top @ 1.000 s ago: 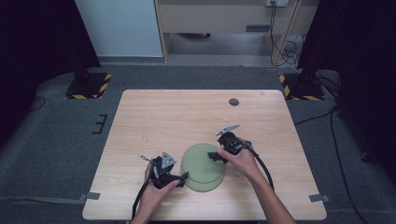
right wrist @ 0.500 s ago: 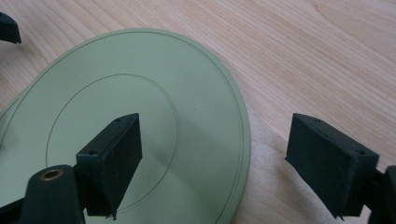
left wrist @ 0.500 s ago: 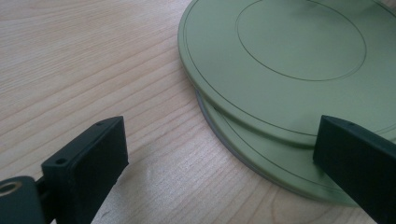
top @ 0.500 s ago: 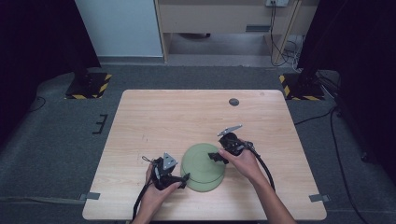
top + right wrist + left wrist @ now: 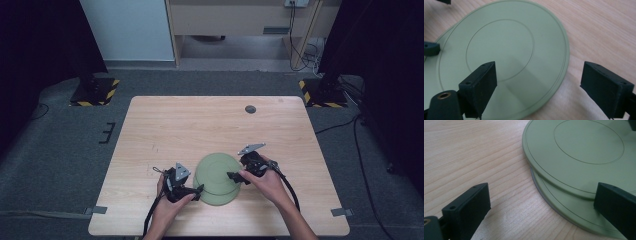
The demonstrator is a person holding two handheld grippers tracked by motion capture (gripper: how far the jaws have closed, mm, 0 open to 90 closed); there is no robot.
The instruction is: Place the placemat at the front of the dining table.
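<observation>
beside both hand-held grippers — stacked green plates (image 5: 216,172), rims offset.

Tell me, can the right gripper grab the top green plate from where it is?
Probably yes. The right gripper has its jaws open astride the top plate's rim, with nothing between them and the edge.

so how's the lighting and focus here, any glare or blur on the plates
High view: even light on the table, dark surroundings, soft detail. Left gripper view: upper green plate sharp, no glare. Right gripper view: near jaws soft, a grey shadow band crossing the plate.
</observation>
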